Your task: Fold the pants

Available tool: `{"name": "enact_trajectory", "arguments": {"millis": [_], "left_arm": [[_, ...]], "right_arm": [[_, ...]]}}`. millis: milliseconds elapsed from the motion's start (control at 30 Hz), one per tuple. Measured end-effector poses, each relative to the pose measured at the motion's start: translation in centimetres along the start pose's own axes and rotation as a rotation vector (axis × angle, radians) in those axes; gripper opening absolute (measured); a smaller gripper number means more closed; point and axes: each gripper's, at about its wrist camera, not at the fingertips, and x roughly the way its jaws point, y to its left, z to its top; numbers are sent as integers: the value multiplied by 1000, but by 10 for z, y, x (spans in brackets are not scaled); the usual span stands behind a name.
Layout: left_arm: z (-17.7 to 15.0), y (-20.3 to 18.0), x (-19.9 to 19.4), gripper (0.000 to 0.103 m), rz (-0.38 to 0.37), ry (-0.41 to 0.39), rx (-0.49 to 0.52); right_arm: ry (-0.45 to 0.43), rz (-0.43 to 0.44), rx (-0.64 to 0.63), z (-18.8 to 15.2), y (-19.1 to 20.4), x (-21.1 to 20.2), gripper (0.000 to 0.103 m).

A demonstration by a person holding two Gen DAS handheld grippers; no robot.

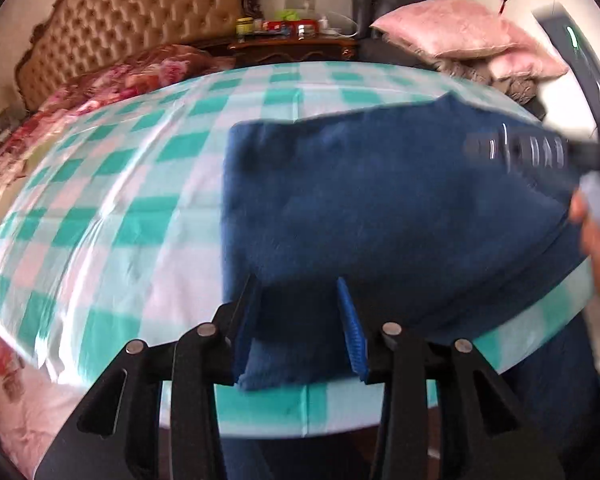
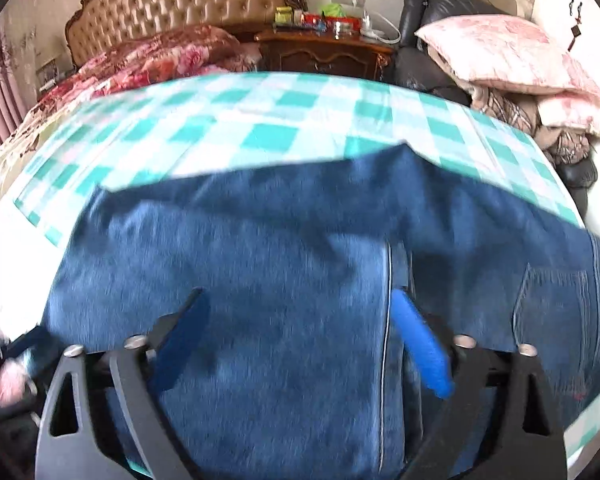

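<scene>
Dark blue jeans point(image 1: 400, 208) lie folded on a green-and-white checked sheet point(image 1: 140, 184). My left gripper point(image 1: 298, 284) is open, its blue-padded fingers straddling the near left corner of the jeans. The right gripper point(image 1: 516, 148) shows blurred at the jeans' right end in the left wrist view. In the right wrist view the jeans point(image 2: 284, 280) fill the foreground, a back pocket point(image 2: 560, 304) at right. My right gripper point(image 2: 300, 296) is open, fingers spread wide over the denim beside a seam.
A tufted headboard point(image 1: 140, 20) and a floral quilt point(image 2: 160, 56) are at the back left. A wooden nightstand point(image 2: 324, 52) with small items stands behind. Pink pillows point(image 2: 508, 52) sit on a dark chair at right. The sheet's near edge point(image 1: 300, 412) drops off.
</scene>
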Motion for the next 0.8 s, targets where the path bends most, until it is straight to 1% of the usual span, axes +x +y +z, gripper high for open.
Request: {"name": "enact_trajectory", "arguments": {"millis": [33, 100, 133, 167, 200, 233, 333, 400, 433, 467, 500, 533, 600, 633, 733, 800], "left_arm": [[-2, 0, -2, 41, 10, 0, -5], [-3, 2, -7, 42, 43, 6, -2], [-3, 5, -10, 43, 49, 9, -10], [-1, 9, -13, 43, 40, 6, -23], [7, 13, -16, 43, 20, -17, -31], [12, 14, -19, 43, 18, -31, -28], [48, 15, -10, 43, 31, -67, 19], [76, 13, 12, 43, 30, -58, 58], [87, 13, 24, 43, 19, -44, 69], [100, 14, 40, 43, -12, -24, 72], [109, 15, 53, 43, -13, -7, 74], [117, 16, 68, 43, 10, 20, 84], [123, 20, 88, 43, 32, 62, 87], [124, 26, 97, 44, 44, 84, 68], [119, 37, 93, 44, 23, 79, 10], [111, 42, 74, 43, -4, 45, -25]], "right_arm": [[3, -16, -7, 5, -2, 7, 76], [39, -34, -3, 9, -8, 23, 59], [61, -36, 3, 8, -11, 31, 59], [47, -48, -22, 7, -10, 33, 59], [44, -65, -53, 6, -6, 33, 59], [37, -82, -71, 5, -2, 33, 59], [29, -93, -60, 3, -2, 33, 59], [30, -92, -60, 3, -3, 33, 59], [31, -92, -61, 3, -3, 33, 59], [32, -92, -62, 3, -3, 33, 59], [32, -92, -62, 3, -3, 33, 59], [33, -92, -62, 3, -2, 33, 59], [32, -92, -62, 3, -2, 33, 59], [30, -92, -62, 3, -2, 33, 59], [25, -93, -63, 2, -2, 33, 59], [24, -95, -63, 2, -2, 33, 59]]}}
